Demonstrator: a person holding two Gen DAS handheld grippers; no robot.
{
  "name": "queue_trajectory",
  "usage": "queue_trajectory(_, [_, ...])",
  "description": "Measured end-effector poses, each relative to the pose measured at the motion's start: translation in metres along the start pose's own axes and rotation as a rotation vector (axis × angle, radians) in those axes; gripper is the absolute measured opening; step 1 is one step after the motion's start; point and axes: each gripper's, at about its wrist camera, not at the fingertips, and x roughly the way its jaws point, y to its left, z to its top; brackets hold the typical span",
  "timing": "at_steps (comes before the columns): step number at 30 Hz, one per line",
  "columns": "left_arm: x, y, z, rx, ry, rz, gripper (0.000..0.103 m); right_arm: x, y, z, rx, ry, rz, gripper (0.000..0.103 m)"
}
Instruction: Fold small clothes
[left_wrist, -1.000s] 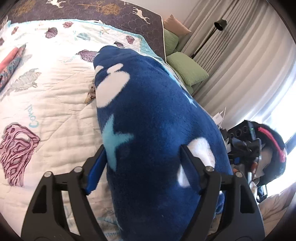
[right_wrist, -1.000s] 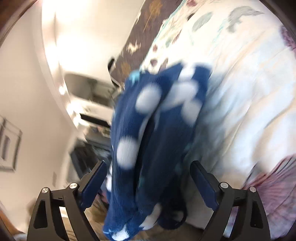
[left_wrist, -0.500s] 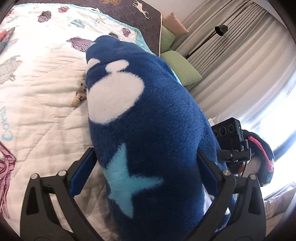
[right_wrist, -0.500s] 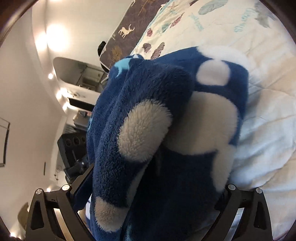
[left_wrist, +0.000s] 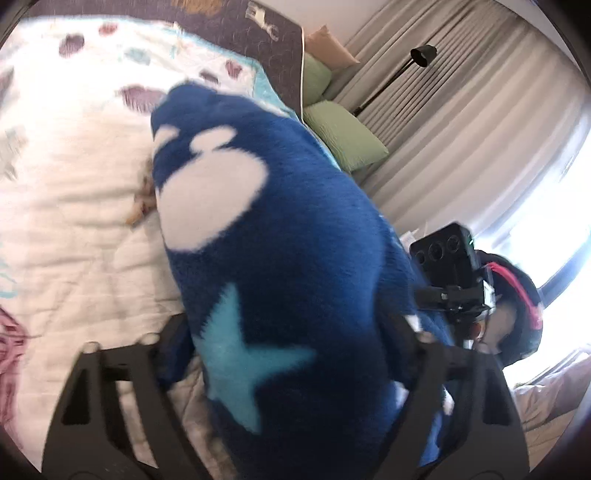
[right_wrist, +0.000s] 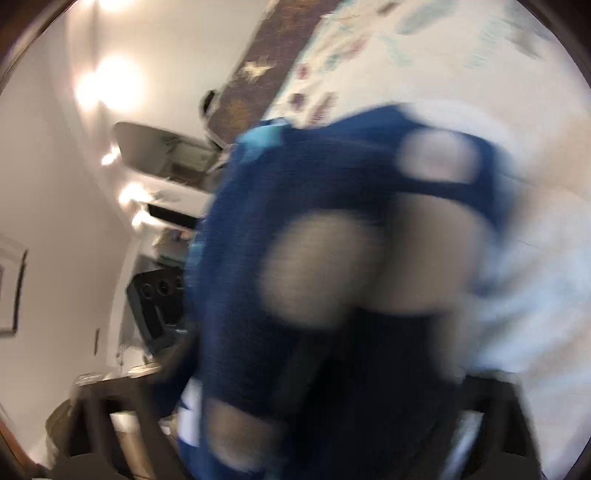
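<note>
A bundled dark blue fleece garment (left_wrist: 295, 221) with white blobs and a light blue star lies on the white quilt (left_wrist: 74, 192). My left gripper (left_wrist: 286, 343) straddles its near end; the jaws are closing and the fleece bulges around both fingers. The right wrist view is blurred. There the same blue fleece garment (right_wrist: 332, 184) fills the gap of my right gripper (right_wrist: 321, 369), whose jaws are closing on the other end. Each fingertip is partly hidden by fabric.
The bed's dark patterned cover (left_wrist: 258, 29) runs along the far edge, with green pillows (left_wrist: 343, 136) beside it. Curtains (left_wrist: 461, 129) and a floor lamp (left_wrist: 423, 55) stand past the bed. The other gripper's black body (left_wrist: 443, 258) shows at the garment's far side.
Both grippers have pushed further onto the fleece bundle. Their jaws stood wider half a second ago and have come in against it. The right wrist view has blurred.
</note>
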Motion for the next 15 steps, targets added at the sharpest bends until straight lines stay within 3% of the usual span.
queue_trajectory(3, [-0.022, -0.017, 0.008, 0.024, -0.050, -0.006, 0.070, -0.006, 0.039, 0.006, -0.096, -0.047, -0.064, 0.063])
queue_trajectory(5, [-0.039, -0.034, 0.022, 0.075, -0.096, -0.014, 0.070, -0.015, 0.077, 0.011, -0.200, -0.080, -0.111, 0.062])
queue_trajectory(12, [-0.093, -0.107, 0.121, 0.251, -0.336, 0.015, 0.070, -0.060, 0.199, 0.074, -0.472, -0.200, -0.156, 0.063])
queue_trajectory(15, [-0.097, -0.125, 0.162, 0.268, -0.372, 0.020, 0.071, -0.076, 0.232, 0.109, -0.496, -0.243, -0.145, 0.063])
